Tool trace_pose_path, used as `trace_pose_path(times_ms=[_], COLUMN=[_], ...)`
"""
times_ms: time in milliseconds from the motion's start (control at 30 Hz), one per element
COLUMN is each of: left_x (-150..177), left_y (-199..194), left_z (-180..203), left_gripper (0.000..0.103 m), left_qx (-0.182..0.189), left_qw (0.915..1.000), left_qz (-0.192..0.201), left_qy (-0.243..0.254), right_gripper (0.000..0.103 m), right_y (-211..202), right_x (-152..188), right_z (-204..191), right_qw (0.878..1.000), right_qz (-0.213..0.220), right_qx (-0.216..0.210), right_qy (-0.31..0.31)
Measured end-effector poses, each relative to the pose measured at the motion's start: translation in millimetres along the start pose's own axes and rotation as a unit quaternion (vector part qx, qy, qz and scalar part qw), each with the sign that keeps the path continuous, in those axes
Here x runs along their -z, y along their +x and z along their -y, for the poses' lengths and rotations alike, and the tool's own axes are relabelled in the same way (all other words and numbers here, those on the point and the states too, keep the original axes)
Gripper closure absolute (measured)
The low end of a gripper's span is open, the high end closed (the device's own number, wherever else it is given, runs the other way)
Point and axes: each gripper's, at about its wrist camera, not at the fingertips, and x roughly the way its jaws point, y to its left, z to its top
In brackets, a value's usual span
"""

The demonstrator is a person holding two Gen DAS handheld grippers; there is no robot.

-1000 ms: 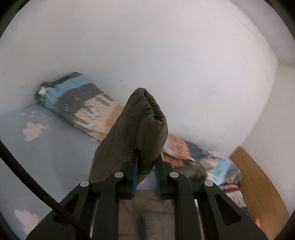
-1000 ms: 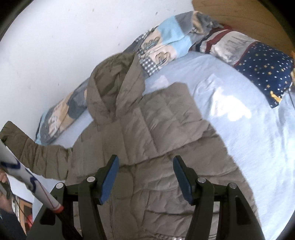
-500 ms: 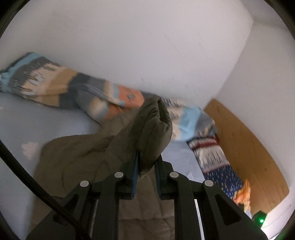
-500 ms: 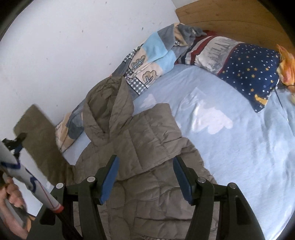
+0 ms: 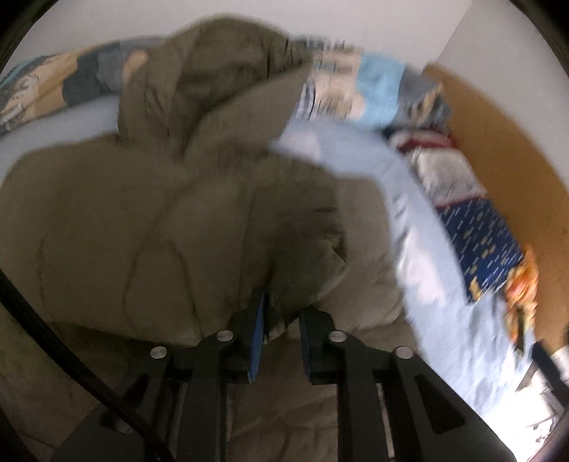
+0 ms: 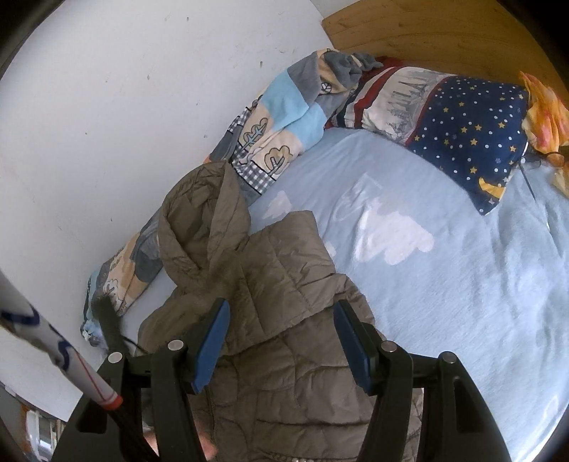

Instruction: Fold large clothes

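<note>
1. While I watch the left wrist view, which is blurred, a black cable (image 5: pixel 25 305) crosses the frame to the left of the left claw (image 5: pixel 281 311).
2. My left claw is pressed together on the cuff of the sleeve (image 5: pixel 298 248), with the olive cloth caught between its blue pads.
3. That sleeve lies doubled over the body of the jacket (image 5: pixel 106 231), which spreads out ahead of this claw and to its left.
4. The hood (image 5: pixel 220 71) sits farthest ahead of the claw, up against a patchwork blanket (image 5: pixel 377 89).
5. To the right of this claw the blue sheet (image 5: pixel 444 302) is bare, with a starred pillow (image 5: pixel 480 241) beyond it.
6. In the right wrist view, the white wall (image 6: pixel 124 106) fills the space ahead and left of the right claw (image 6: pixel 281 320).
7. My right claw is spread wide and pinches nothing; the quilted jacket lies below and ahead of its pads.
8. Ahead and to the right of it, the wooden headboard (image 6: pixel 426 28) stands behind the pillow.
</note>
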Motion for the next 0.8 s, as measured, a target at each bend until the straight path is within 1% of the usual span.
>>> trace_pose_path(times_ms=[33, 67, 100, 133, 167, 233, 300, 333, 367, 467, 500, 533, 633, 667, 700, 767, 800], left_x=[1.1, 3.1, 0.7, 1.6, 2.9, 4.3, 6.5, 6.6, 4.3, 4.3, 3.1, 2.4, 0.7, -1.9, -5.7, -11.5, -14.7], left_y=[3.0, 0.4, -5.2, -15.7, -28.7, -52.7, -83.0, -94.9, -106.0, -131.5, -134.4, -137.2, -137.0, -132.5, -126.8, -121.1, -118.0], left_z=[-0.1, 2.0, 1.0, 1.5, 1.6, -0.6, -13.5, -23.9, -38.9, -98.8, -116.5, -144.2, -199.5, -219.4, -237.4, -254.7, -259.3], left_gripper=[0.082, 0.075, 0.068, 0.054, 0.049, 0.049, 0.047, 0.043, 0.04, 0.039, 0.039, 0.039, 0.039, 0.039, 0.039, 0.039, 0.039], left_qx=[-0.004, -0.005, 0.002, 0.022, 0.037, 0.05, 0.057, 0.057, 0.046, 0.006, -0.011, -0.037, -0.072, -0.085, -0.083, -0.066, -0.073], left_qw=[0.9999, 0.9996, 0.9993, 0.999, 0.9985, 0.9975, 0.9966, 0.9964, 0.9969, 0.9964, 0.9958, 0.9938, 0.986, 0.9828, 0.9806, 0.9784, 0.9777], left_qz=[-0.011, -0.017, -0.02, -0.019, -0.012, 0.006, 0.03, 0.043, 0.054, 0.084, 0.09, 0.099, 0.124, 0.122, 0.112, 0.116, 0.114], left_qy=[0.008, 0.023, 0.031, 0.035, 0.038, 0.05, 0.051, 0.045, 0.035, -0.004, -0.016, -0.033, -0.085, -0.11, -0.138, -0.158, -0.16], right_gripper=[0.037, 0.037, 0.037, 0.037, 0.037, 0.037, 0.037, 0.037, 0.037, 0.037, 0.037, 0.037, 0.038, 0.038, 0.039, 0.039, 0.041], right_y=[1.1, 1.7, 2.6, 3.0, 3.8, 7.9, 14.5, 19.6, 25.0, 49.8, 57.9, 65.7, 90.5, 100.1, 110.4, 126.4, 134.7], right_x=[-0.3, -0.2, -0.6, -0.9, -1.2, -1.5, 0.3, 2.3, 5.1, 16.4, 20.1, 23.5, 30.4, 32.2, 34.0, 35.9, 36.6], right_z=[0.2, -0.2, -0.3, -0.6, -0.6, 0.1, 1.3, 1.9, 1.8, 2.7, 3.7, 3.6, 2.4, 2.0, 1.9, 1.9, 1.1], right_qw=[1.0, 1.0, 1.0, 1.0, 1.0, 1.0, 1.0, 0.999, 0.999, 0.995, 0.993, 0.992, 0.989, 0.988, 0.987, 0.985, 0.985], right_qz=[-0.001, -0.002, -0.003, -0.003, -0.004, -0.006, -0.016, -0.023, -0.032, -0.074, -0.085, -0.095, -0.113, -0.118, -0.125, -0.13, -0.132], right_qx=[-0.001, -0.003, -0.004, -0.005, -0.007, -0.011, -0.016, -0.019, -0.024, -0.045, -0.05, -0.055, -0.06, -0.059, -0.063, -0.061, -0.062], right_qy=[0.0, 0.001, 0.001, 0.002, 0.004, 0.012, 0.022, 0.028, 0.033, 0.05, 0.058, 0.063, 0.074, 0.078, 0.082, 0.093, 0.097])
